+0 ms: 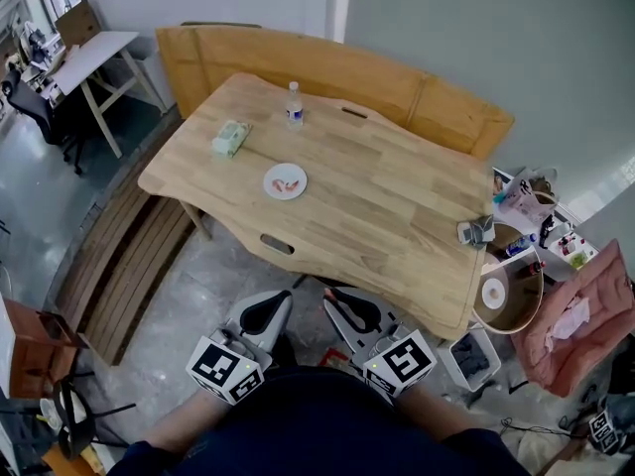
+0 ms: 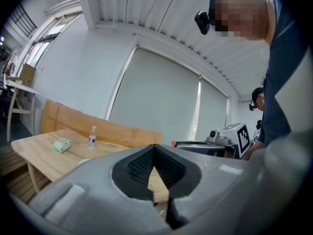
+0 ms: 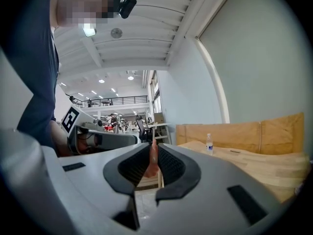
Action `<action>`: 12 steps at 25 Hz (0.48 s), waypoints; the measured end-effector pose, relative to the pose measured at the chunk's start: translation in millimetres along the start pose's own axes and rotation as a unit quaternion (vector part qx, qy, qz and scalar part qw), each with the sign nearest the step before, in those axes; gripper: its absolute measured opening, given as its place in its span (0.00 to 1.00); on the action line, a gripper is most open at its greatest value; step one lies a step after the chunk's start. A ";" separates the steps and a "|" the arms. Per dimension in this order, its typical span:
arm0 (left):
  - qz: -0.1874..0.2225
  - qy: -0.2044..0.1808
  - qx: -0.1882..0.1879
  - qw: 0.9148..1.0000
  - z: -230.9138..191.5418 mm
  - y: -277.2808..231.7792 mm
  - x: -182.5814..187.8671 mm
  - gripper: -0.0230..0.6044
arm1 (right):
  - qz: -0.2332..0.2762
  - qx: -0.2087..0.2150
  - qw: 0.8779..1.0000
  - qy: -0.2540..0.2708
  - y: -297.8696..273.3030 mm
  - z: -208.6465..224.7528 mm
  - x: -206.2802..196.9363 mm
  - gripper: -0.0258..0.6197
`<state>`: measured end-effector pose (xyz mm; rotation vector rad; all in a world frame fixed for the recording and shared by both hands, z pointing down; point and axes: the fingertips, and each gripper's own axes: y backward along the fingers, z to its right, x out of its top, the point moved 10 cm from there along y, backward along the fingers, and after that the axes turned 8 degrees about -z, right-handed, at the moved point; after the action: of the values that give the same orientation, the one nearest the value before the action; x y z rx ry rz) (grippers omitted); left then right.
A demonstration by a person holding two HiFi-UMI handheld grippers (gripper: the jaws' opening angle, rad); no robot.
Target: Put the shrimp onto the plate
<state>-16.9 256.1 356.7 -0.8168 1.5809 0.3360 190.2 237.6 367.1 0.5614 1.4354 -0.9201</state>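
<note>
A small white plate [image 1: 285, 181] sits on the wooden table [image 1: 397, 206], left of centre, with pink shrimp pieces [image 1: 289, 183] on it. Both grippers are held low against the person's body, off the table's near edge. My right gripper [image 1: 347, 307] [image 3: 153, 153] is shut on a pink shrimp [image 3: 152, 163], which stands upright between its dark pads. My left gripper [image 1: 268, 310] [image 2: 155, 151] is shut, its pads meeting at the tip with nothing between them. In the left gripper view the plate is mostly hidden behind the jaws.
A water bottle [image 1: 295, 105] and a green pack [image 1: 230, 138] stand on the table's far left part. A small grey device [image 1: 476, 231] lies at its right edge. A wooden bench [image 1: 327, 67] runs behind; a round bin [image 1: 508, 291] and clutter stand at right.
</note>
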 end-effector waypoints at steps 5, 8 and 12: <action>-0.002 -0.007 -0.022 1.000 -40.6 -25.2 17.9 0.04 | -0.006 -0.019 1.000 -0.005 -34.0 23.4 10.1 0.13; -0.006 -0.009 -0.032 0.999 -67.5 -38.8 28.6 0.04 | -0.009 -0.029 0.999 -0.010 -56.9 39.0 18.0 0.13; -0.006 -0.008 -0.039 0.999 -107.8 -50.5 43.4 0.04 | -0.016 -0.038 0.999 -0.016 -89.8 54.4 29.2 0.13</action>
<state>-62.9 138.3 348.4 -0.8818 1.5546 0.3961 146.7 137.9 361.6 0.4665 1.4488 -0.8911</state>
